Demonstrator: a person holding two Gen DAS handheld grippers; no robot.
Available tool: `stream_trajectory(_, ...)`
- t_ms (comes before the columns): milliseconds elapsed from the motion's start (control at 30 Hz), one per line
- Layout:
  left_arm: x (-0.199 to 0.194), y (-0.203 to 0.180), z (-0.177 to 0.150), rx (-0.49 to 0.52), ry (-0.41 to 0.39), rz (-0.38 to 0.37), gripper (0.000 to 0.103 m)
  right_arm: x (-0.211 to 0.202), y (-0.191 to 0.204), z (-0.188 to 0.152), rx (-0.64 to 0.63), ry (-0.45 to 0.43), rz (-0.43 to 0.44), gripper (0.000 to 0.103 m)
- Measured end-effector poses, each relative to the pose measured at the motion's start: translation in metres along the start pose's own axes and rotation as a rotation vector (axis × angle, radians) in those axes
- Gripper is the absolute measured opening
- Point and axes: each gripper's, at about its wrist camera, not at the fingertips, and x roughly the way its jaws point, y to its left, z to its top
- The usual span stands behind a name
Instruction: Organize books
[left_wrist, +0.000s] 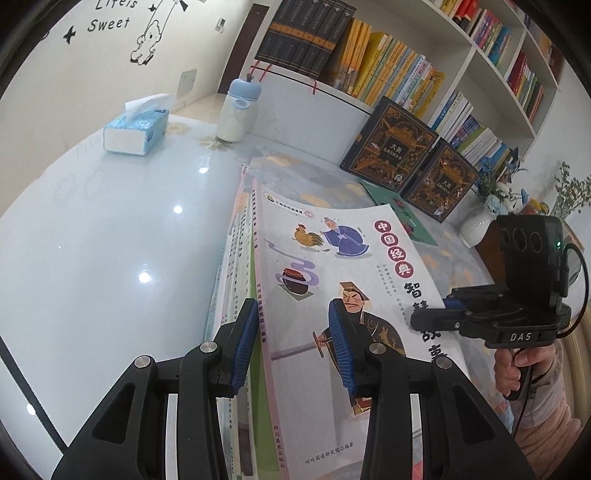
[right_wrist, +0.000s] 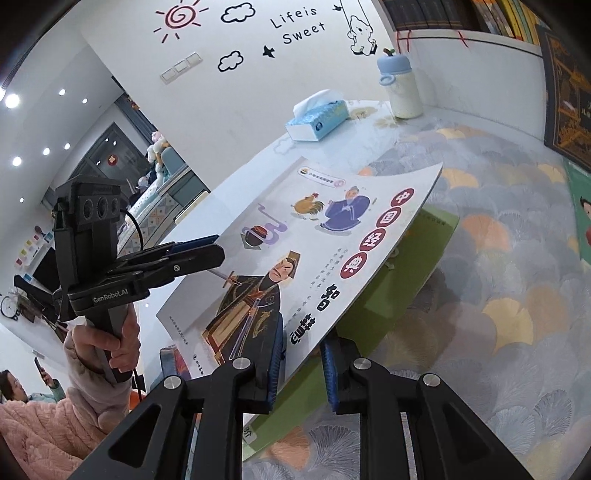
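Observation:
A white picture book with a rooster and robed figures on its cover is lifted off the table and bends slightly. My left gripper is shut on its spine side, with a green book's spine also between the pads. My right gripper is shut on the opposite long edge. The green book lies slanted right under the white one. A stack of thin books sits below, on the table.
On the glossy table stand a tissue box and a blue-capped bottle. Two dark ornate books lean against the full bookshelf. Nearby are another green book and a white vase.

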Motion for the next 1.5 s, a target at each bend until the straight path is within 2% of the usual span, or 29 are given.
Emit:
stream_trajectory(367,-0.008,-0.001,0.001,0.000,-0.025,0.023,0.037,0.003,0.006,-0.003,0.008,0.013,-0.040,0.025)
stream_trajectory(500,-0.013,-0.006,0.002,0.011,-0.035,0.037,0.037,0.004,0.008,-0.004,0.016,0.014,-0.054,0.033)
stream_trajectory(567,-0.015,-0.008,0.003,0.016,-0.040,0.043,0.038,0.003,0.010,-0.005,0.008,0.018,-0.068,0.038)
stream_trajectory(600,-0.017,-0.010,0.003,0.020,-0.042,0.060,0.038,0.002,0.012,-0.006,0.007,0.020,-0.073,0.045)
stream_trajectory(667,-0.017,-0.011,0.003,0.028,-0.039,0.111,0.038,-0.001,0.012,-0.007,0.023,0.021,-0.076,0.062)
stream_trajectory(700,-0.017,-0.012,0.003,0.030,-0.035,0.137,0.038,-0.003,0.011,-0.008,0.040,0.021,-0.082,0.077)
stream_trajectory(767,-0.016,-0.014,0.002,0.032,-0.029,0.186,0.038,-0.007,0.009,-0.010,0.055,0.016,-0.100,0.081)
stream_trajectory(867,-0.017,-0.023,0.002,0.033,-0.029,0.201,0.038,-0.014,0.003,-0.017,0.070,0.015,-0.091,0.081)
stream_trajectory(1000,-0.020,-0.052,0.007,0.066,-0.047,0.172,0.041,-0.032,-0.017,-0.031,0.117,0.013,-0.093,0.081)
stream_trajectory(1167,0.001,-0.117,0.027,0.133,-0.047,0.075,0.044,-0.083,-0.057,-0.055,0.193,-0.055,-0.147,0.081)
stream_trajectory(1233,0.016,-0.142,0.035,0.121,-0.046,0.036,0.056,-0.113,-0.081,-0.064,0.237,-0.104,-0.176,0.081)
stream_trajectory(1267,0.027,-0.157,0.040,0.093,-0.047,-0.014,0.068,-0.130,-0.095,-0.069,0.263,-0.134,-0.193,0.081)
stream_trajectory(1333,0.052,-0.183,0.048,0.045,-0.056,-0.109,0.070,-0.158,-0.119,-0.073,0.304,-0.183,-0.212,0.081)
stream_trajectory(1400,0.077,-0.203,0.055,0.010,-0.050,-0.108,0.070,-0.187,-0.144,-0.076,0.350,-0.247,-0.229,0.081)
stream_trajectory(1500,0.136,-0.231,0.069,-0.056,-0.034,-0.062,0.070,-0.223,-0.189,-0.075,0.421,-0.354,-0.237,0.081)
